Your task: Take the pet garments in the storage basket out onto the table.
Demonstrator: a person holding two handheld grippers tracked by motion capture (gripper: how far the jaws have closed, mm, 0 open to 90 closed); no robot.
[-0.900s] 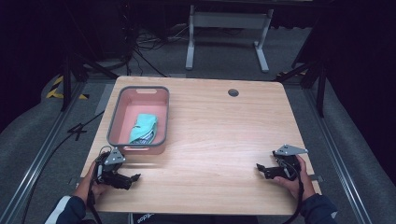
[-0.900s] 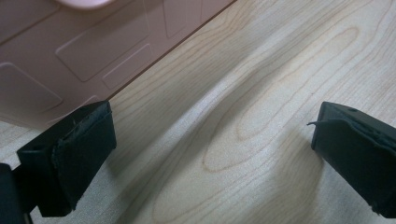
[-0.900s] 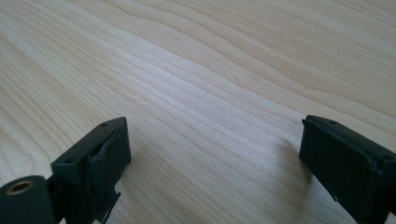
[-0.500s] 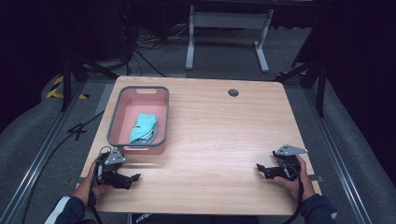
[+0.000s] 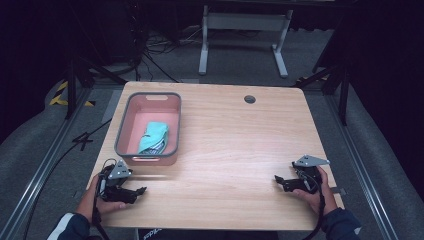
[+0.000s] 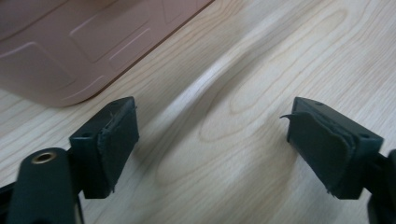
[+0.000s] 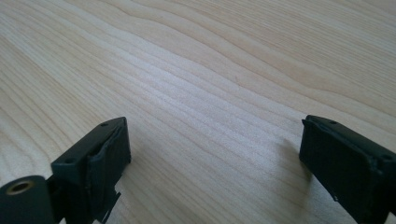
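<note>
Both tongs rest on the wooden surface (image 5: 225, 140), jaws apart and holding nothing: left tongs (image 5: 141, 189) near the pink basket (image 5: 125, 129), right tongs (image 5: 276, 179) far away.

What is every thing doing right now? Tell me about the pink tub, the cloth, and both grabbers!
Pink tub: upright on the table, open on top.
Teal cloth: crumpled, lying inside the tub.
Left gripper: jaws open, nothing between them, resting low by the table's near edge, close to the tub.
Right gripper: jaws open, nothing between them, low over bare wood.
Table hole: nothing in it.
</note>
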